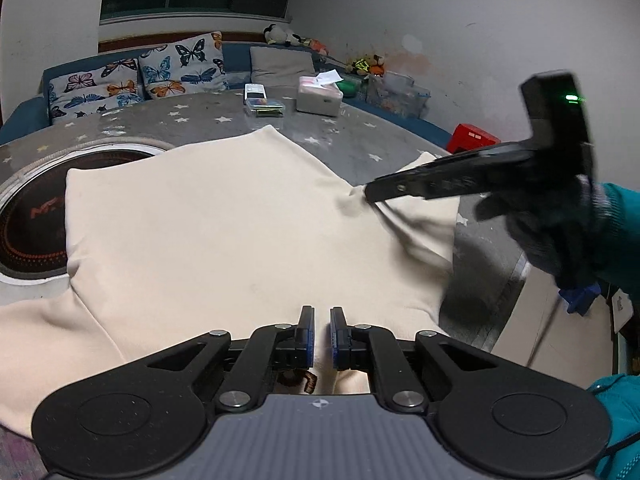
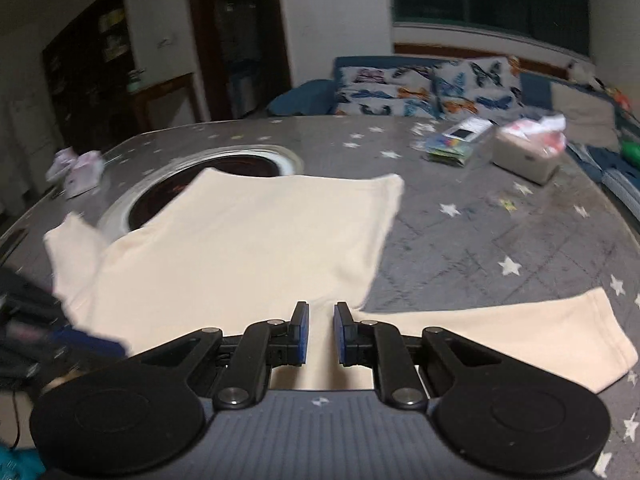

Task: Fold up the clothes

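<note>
A cream T-shirt [image 1: 224, 224] lies spread on the grey star-patterned table [image 1: 352, 136]. My left gripper [image 1: 322, 314] is shut on the shirt's near edge by the collar, with cloth between its narrow jaws. My right gripper [image 1: 370, 194] shows at the right in the left wrist view, pinching the shirt at the right shoulder, where the cloth puckers. In the right wrist view the right gripper [image 2: 321, 308] has cloth of the shirt [image 2: 248, 240] between its jaws. One sleeve [image 2: 520, 336] lies flat to its right, the other sleeve [image 2: 70, 248] at far left.
A round dark inset cooktop [image 1: 36, 216] lies partly under the shirt at the left. At the far side stand a tissue box [image 1: 319, 98] and a small clear box with a remote [image 1: 262, 104]. Butterfly cushions [image 1: 140, 76] line a sofa behind. A red box [image 1: 474, 136] sits right.
</note>
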Demonstrator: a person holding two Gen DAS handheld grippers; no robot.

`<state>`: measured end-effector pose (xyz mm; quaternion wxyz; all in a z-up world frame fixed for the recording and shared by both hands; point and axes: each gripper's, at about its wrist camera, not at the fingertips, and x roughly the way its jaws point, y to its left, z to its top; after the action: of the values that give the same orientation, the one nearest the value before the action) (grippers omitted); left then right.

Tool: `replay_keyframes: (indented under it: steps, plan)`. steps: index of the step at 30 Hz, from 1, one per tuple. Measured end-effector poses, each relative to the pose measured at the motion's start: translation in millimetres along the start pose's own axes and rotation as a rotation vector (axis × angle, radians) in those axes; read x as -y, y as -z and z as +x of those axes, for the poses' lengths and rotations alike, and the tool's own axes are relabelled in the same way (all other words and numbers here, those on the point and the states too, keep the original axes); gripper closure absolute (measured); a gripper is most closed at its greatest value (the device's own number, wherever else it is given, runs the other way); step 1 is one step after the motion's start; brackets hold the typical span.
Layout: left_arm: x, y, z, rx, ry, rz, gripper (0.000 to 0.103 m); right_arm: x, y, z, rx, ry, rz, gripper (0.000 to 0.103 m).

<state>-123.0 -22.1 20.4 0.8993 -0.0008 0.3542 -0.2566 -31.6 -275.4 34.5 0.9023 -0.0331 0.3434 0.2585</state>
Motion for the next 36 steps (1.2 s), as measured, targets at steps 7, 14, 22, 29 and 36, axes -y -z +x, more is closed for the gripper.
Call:
replay_keyframes:
  steps: [7,14,22,29,36]
  plan:
    - [0,3,-2,-0.002,0.006,-0.012,0.093,22,1,-3,0.040,0.047,0.057,0.084]
    - [-2,2,0,0.000,0.008,-0.018,0.093,46,21,-13,0.004,0.128,0.079,0.085]
    - [0,2,0,-0.001,0.006,-0.016,0.091,91,39,-41,0.018,0.317,0.137,0.084]
    - [2,-1,-3,0.007,-0.007,-0.028,0.078,117,37,-52,0.037,0.396,0.188,0.082]
    - [-19,-8,-16,0.064,-0.076,-0.118,0.072,109,27,-38,0.047,0.358,0.165,0.069]
